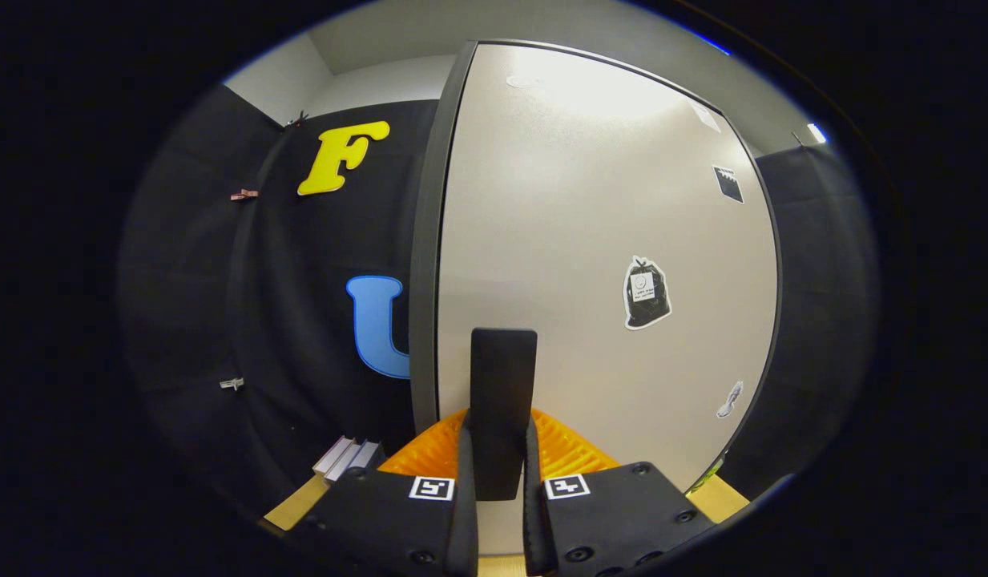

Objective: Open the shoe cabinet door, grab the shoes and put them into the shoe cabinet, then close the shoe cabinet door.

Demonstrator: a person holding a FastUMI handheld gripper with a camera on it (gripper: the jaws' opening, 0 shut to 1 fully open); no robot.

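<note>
Gripper (500, 481) apparently clamps flat handle (502, 401) on smooth door (606, 240).

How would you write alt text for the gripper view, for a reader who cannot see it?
The hand-held gripper has its two fingers closed on the dark upright handle of a pale cabinet door directly ahead. Three stickers sit on the door's face, and a black cloth wall hangs beside it.
</note>
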